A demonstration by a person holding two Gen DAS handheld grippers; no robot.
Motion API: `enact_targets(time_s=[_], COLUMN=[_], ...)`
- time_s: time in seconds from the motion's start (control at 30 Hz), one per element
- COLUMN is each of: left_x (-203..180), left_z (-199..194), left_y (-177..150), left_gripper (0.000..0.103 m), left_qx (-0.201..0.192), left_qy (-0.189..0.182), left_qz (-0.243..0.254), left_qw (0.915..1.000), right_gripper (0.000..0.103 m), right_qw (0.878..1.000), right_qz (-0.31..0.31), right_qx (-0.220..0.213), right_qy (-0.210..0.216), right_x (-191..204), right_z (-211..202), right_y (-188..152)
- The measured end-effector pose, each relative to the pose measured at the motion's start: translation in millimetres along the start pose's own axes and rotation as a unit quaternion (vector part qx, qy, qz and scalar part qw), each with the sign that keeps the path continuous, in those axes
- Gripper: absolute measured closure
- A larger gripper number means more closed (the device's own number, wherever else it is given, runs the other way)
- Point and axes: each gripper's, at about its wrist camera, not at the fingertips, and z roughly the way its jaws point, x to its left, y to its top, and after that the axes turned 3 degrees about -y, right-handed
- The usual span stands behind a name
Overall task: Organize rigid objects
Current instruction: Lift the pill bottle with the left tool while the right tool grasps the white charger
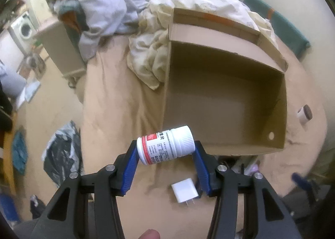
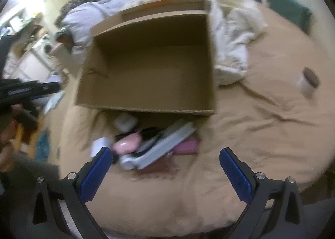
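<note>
I've got the left gripper clamped on the white pill bottle (lying sideways), just short of the cardboard box; next, carry over its rim and release. Right gripper gapes empty.

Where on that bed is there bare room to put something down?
Inside the cardboard box, nothing shows. Bare sheet lies right of the box, short of the small jar. It is crowded at the box's near edge, around the pile of items, and behind it with bedding.

Home bedroom, rumpled bedding, washing machine
</note>
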Motion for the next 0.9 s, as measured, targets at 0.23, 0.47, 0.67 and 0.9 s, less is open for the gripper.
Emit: enact_targets(time_s=[0.23,0.47,0.67,0.9], left_x=[20.3,31.5,37.6,51.9], left_z=[11.7,9.1,7.6,5.0], left_y=[-3.0,-7.1,-4.3,1.6], left_gripper=[0.057,0.059,0.059,0.059], left_qx=[0.016,0.019,0.022,0.023], left_qy=[0.001,0.012,0.007,0.01], left_qz=[-0.053,-0.07,-0.078,-0.097], left_qw=[0.9985,0.9973,0.9967,0.995], right_gripper=[0.01,0.039,0.044,0.044], right_qw=[0.992,0.987,0.979,0.972], right_qz=[-0.002,-0.006,-0.034,-0.149], right_qx=[0.047,0.136,0.19,0.177], right_qy=[0.12,0.085,0.065,-0.046], right_x=[47.4,90.4,119.5,159.0], right_z=[14.6,71.4,112.2,152.4], right_y=[14.2,24.9,20.8,-6.5])
